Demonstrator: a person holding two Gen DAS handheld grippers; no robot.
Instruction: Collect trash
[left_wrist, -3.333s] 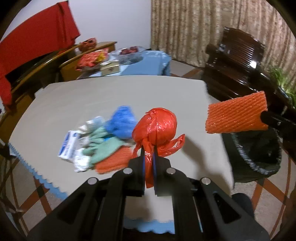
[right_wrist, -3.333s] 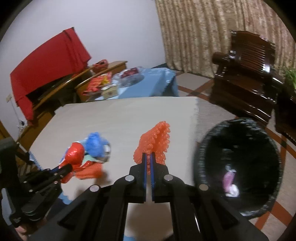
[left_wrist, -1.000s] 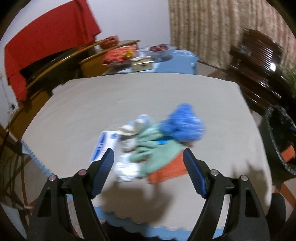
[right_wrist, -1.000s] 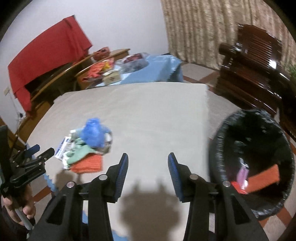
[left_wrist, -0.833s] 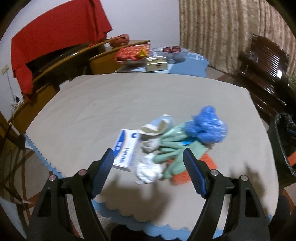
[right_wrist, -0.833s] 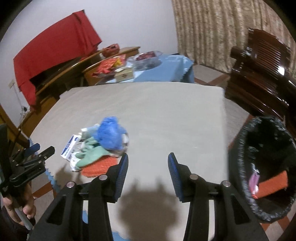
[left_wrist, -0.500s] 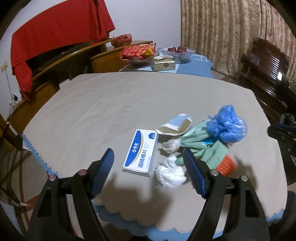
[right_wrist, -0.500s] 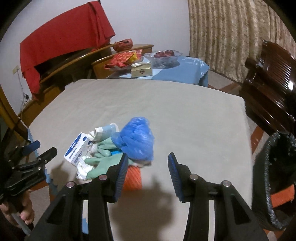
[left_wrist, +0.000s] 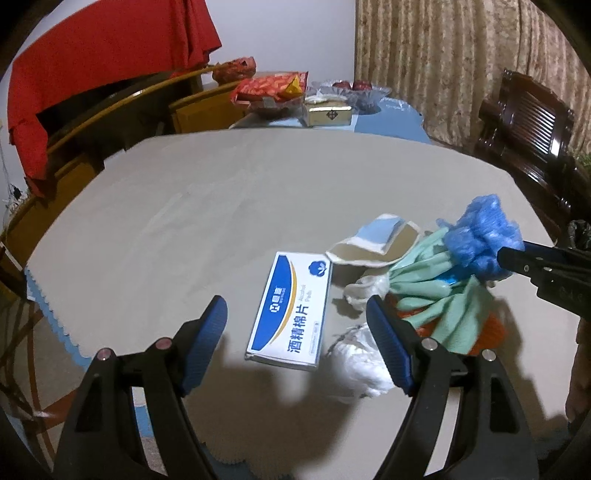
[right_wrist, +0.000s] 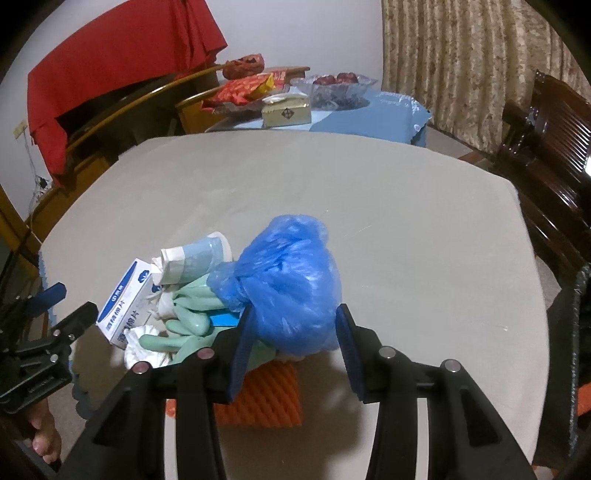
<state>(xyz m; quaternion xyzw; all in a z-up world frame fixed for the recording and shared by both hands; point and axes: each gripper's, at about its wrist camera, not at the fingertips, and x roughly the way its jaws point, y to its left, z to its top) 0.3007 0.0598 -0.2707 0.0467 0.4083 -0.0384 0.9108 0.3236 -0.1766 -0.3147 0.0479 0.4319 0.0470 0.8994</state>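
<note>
A pile of trash lies on the grey table (left_wrist: 207, 206). In it are a blue-and-white box (left_wrist: 291, 310), a crushed paper cup (left_wrist: 376, 240), white tissue (left_wrist: 365, 362), green gloves (left_wrist: 436, 288), orange foam netting (right_wrist: 262, 398) and a knotted blue plastic bag (right_wrist: 291, 284). My left gripper (left_wrist: 295, 343) is open, its jaws either side of the box. My right gripper (right_wrist: 291, 343) is open around the near side of the blue bag; it also shows in the left wrist view (left_wrist: 532, 262). The blue bag (left_wrist: 480, 236) shows there too.
The black-lined trash bin (right_wrist: 576, 350) stands off the table's right edge. A dark wooden chair (right_wrist: 554, 147) is behind it. A second table (right_wrist: 354, 110) with snacks, a fruit bowl and a tissue box stands at the back.
Both grippers let go of the red bag and orange foam and opened. Both have since moved left to the pile; the left closes in on the box, the right on the blue bag.
</note>
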